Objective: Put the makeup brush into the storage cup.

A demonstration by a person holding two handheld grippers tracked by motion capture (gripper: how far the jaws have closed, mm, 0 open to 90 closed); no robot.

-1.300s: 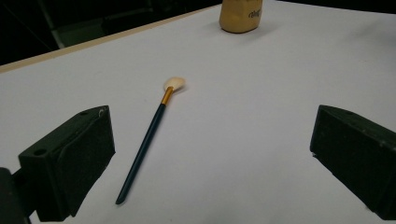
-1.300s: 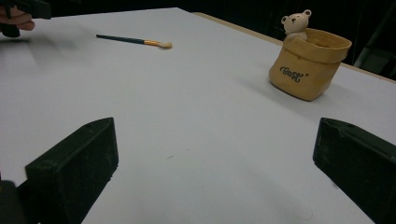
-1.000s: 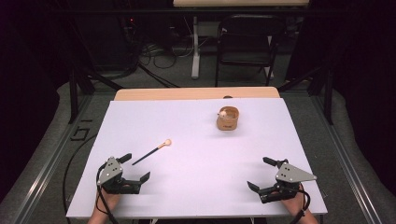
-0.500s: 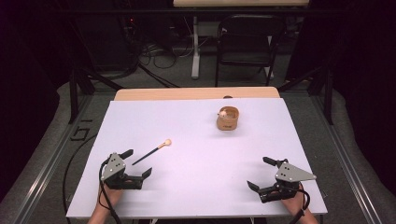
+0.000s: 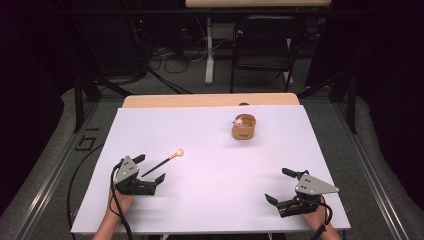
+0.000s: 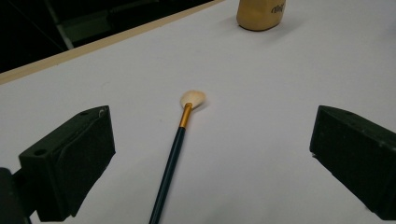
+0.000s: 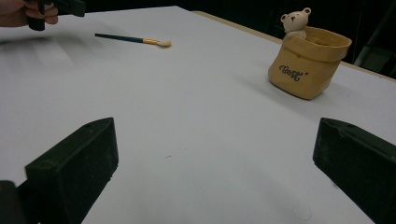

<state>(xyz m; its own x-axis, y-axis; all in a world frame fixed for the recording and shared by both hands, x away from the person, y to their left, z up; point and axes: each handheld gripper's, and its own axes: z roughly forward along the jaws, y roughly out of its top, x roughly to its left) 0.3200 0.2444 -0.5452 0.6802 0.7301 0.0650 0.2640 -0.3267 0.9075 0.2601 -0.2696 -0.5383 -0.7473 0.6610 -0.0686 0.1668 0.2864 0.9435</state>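
A slim dark-handled paintbrush with a gold ferrule and pale bristles (image 6: 175, 149) is seen at lower centre, lying on the white counter (image 5: 210, 200) between the released jaws of the left gripper (image 5: 148, 170), its long axis pointing away from them.

tan pot (image 7: 308, 65), dark script lettering, not clearly readable

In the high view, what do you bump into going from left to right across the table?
Left gripper → brush → bear pot → right gripper.
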